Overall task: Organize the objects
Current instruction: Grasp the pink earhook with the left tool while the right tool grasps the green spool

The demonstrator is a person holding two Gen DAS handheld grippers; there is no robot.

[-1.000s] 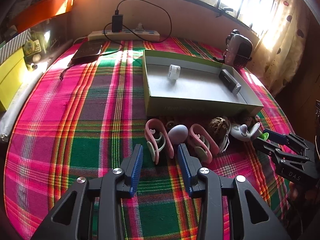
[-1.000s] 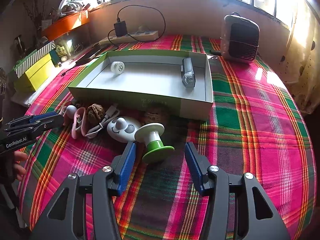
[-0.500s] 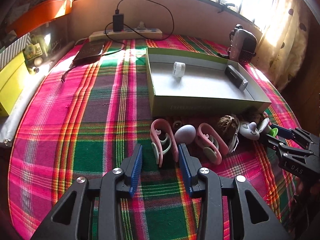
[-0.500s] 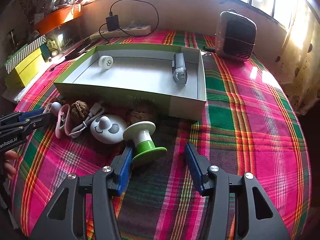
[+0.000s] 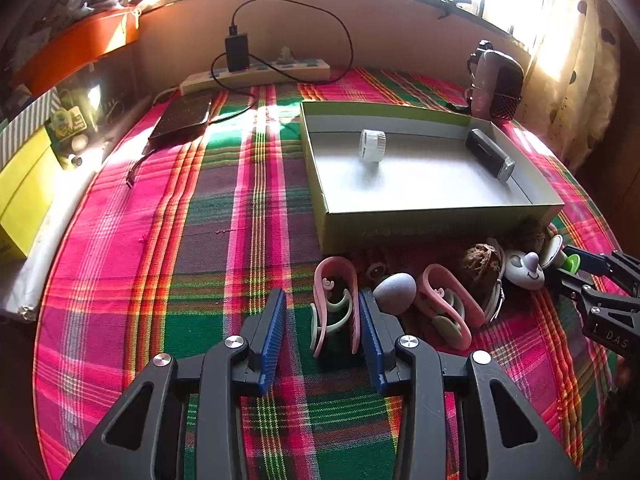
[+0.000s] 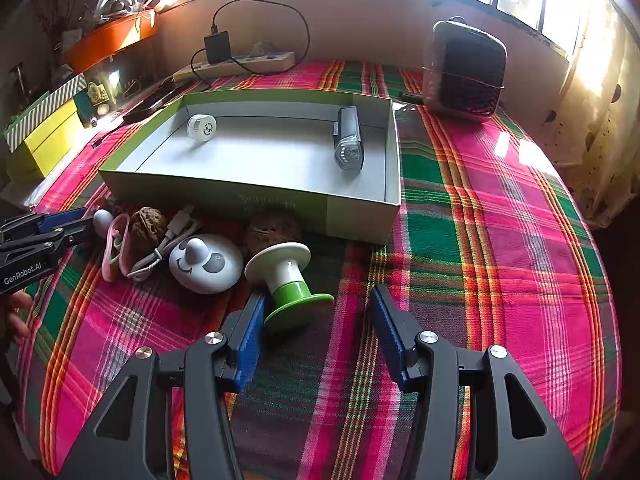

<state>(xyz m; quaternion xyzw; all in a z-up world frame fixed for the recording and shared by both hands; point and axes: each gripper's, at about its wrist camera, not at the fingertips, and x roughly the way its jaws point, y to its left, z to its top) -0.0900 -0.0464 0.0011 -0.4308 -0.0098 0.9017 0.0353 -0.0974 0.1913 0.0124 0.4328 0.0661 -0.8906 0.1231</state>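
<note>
Meanwhile, the left gripper (image 5: pixel 322 326) was held with its jaws apart around a pink clip (image 5: pixel 335 306), which lay on the plaid cloth (image 5: pixel 200 260) between the blue pads, close against the right-hand pad and apart from the left-hand one, so that no grip was seen on it. The right gripper (image 6: pixel 316 334) was kept wide and empty, with a green-and-white spool (image 6: pixel 290 282) lying on its side just ahead of its left finger and seemingly touching that fingertip. Beyond both grippers an open box (image 6: pixel 360 216) was seen, with a white cap (image 6: pixel 202 128) and a dark oblong device (image 6: pixel 349 144) lying inside it.
</note>
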